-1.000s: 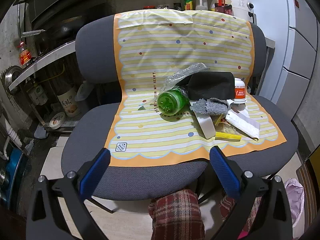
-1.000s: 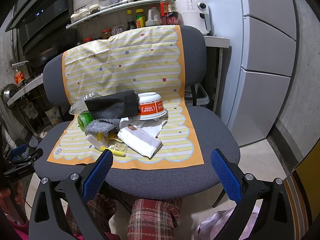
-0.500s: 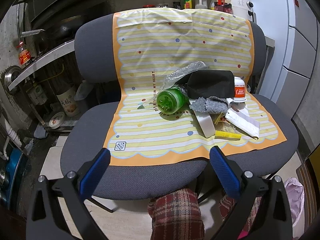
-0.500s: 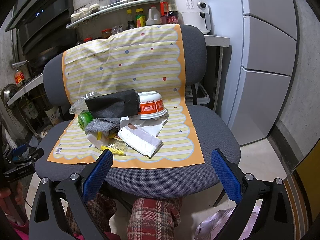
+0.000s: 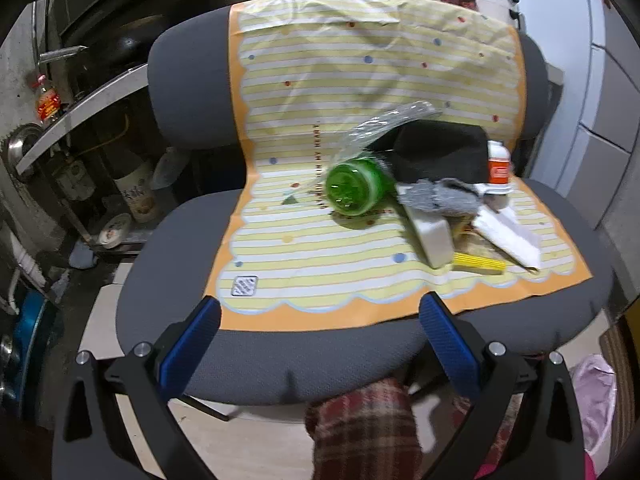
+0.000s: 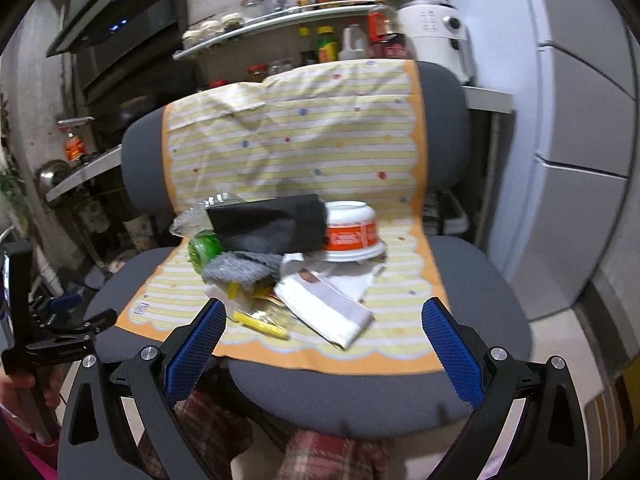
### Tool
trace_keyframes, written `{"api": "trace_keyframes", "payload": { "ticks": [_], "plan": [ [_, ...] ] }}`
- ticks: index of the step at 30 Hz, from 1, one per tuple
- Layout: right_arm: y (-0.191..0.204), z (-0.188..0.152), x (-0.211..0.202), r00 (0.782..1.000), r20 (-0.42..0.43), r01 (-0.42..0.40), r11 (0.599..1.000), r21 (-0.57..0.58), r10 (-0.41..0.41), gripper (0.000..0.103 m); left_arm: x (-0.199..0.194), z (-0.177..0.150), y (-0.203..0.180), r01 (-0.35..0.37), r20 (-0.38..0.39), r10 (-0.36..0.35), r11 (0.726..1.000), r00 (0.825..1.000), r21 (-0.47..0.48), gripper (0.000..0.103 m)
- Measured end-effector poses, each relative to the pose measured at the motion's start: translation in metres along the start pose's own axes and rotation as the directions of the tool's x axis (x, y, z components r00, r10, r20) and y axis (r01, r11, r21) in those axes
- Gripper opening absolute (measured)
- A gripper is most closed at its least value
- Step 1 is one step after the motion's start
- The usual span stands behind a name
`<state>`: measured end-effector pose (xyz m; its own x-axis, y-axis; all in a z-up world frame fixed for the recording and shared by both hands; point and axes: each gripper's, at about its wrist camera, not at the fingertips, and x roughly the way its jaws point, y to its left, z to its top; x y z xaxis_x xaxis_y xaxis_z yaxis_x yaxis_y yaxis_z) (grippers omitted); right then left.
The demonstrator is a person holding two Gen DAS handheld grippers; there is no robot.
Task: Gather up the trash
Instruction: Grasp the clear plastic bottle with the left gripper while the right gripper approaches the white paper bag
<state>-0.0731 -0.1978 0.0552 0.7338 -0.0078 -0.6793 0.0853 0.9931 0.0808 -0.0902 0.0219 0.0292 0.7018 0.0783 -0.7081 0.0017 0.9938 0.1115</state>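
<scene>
**Both claws empty, trash pile untouched on the chair**

The left claw [image 5: 320,320] stands spread wide with nothing between its blue pads, poised over the near edge of the chair seat [image 5: 280,364]. The right claw [image 6: 324,320] is likewise spread wide and empty, hanging at the near edge of the same seat from further right. Neither touches any item.

Judging from this, the collecting has not begun: every piece of trash lies in one heap on the striped mat [image 5: 304,256] draped over the chair, and all of it is left to do. A pale pink bag [image 5: 592,384] shows on the floor at the near right, possibly the place for the trash, though that is a guess.

From the left claw, the heap lies beyond and to the right. Nearest is a yellow wrapper [image 5: 478,263] beside a white box [image 5: 434,238]; further off, the green bottle [image 5: 354,188] lies on its side under crumpled clear plastic [image 5: 384,124]. From the right claw, the pile sits straight ahead: a white packet [image 6: 328,312] is closest, between the pads' lines of reach, with a grey cloth [image 6: 240,266] just left of it, and a black pouch [image 6: 268,226] and an upturned white bowl [image 6: 352,232] at the far side.
</scene>
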Motion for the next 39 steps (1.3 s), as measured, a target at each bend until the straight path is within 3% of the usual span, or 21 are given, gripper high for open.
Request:
{"api": "trace_keyframes", "payload": {
  "ticks": [3, 8, 13, 18, 25, 26, 27, 31, 35, 39],
  "plan": [
    [0.008, 0.005, 0.015, 1.000, -0.006, -0.011, 0.999, -0.033, 0.011, 0.097, 0.011, 0.010, 0.003, -0.016, -0.007, 0.016, 1.000, 1.000, 0.023, 0.096],
    [0.017, 0.013, 0.035, 1.000, -0.008, -0.012, 0.997, -0.077, 0.011, 0.097, 0.022, 0.042, 0.003, 0.060, 0.055, -0.063, 0.996, 0.996, 0.066, 0.096],
    [0.011, 0.023, 0.050, 1.000, -0.003, 0.003, 0.998, -0.061, -0.003, 0.097, 0.047, 0.078, -0.010, 0.064, 0.094, -0.077, 0.989, 0.993, 0.130, 0.096],
    [0.000, 0.030, 0.065, 1.000, -0.008, 0.005, 0.999, -0.044, -0.006, 0.096, 0.086, 0.102, -0.021, 0.102, 0.071, -0.117, 0.976, 0.991, 0.191, 0.076],
    [-0.005, 0.029, 0.083, 0.999, -0.031, 0.011, 0.998, -0.058, -0.013, 0.096, 0.121, 0.123, -0.038, 0.151, 0.060, -0.175, 0.947, 0.983, 0.283, 0.061],
    [-0.005, 0.029, 0.085, 0.999, -0.037, 0.010, 0.998, -0.058, -0.012, 0.096, 0.124, 0.125, -0.041, 0.158, 0.059, -0.183, 0.942, 0.981, 0.295, 0.054],
    [-0.005, 0.028, 0.088, 0.999, -0.045, 0.009, 0.998, -0.059, -0.012, 0.095, 0.127, 0.126, -0.042, 0.161, 0.056, -0.186, 0.940, 0.981, 0.300, 0.047],
    [-0.005, 0.024, 0.094, 0.998, -0.066, 0.001, 0.998, -0.067, -0.005, 0.093, 0.130, 0.129, -0.042, 0.128, 0.091, -0.163, 0.943, 0.982, 0.308, 0.034],
    [-0.003, 0.021, 0.095, 0.998, -0.065, 0.008, 0.998, -0.069, -0.013, 0.092, 0.125, 0.132, -0.033, 0.068, 0.160, -0.113, 0.962, 0.981, 0.266, 0.020],
    [-0.003, 0.019, 0.093, 0.998, -0.038, 0.043, 0.997, -0.057, -0.045, 0.092, 0.109, 0.142, 0.001, 0.071, 0.233, -0.094, 0.992, 0.968, 0.105, 0.012]
  ]
}}
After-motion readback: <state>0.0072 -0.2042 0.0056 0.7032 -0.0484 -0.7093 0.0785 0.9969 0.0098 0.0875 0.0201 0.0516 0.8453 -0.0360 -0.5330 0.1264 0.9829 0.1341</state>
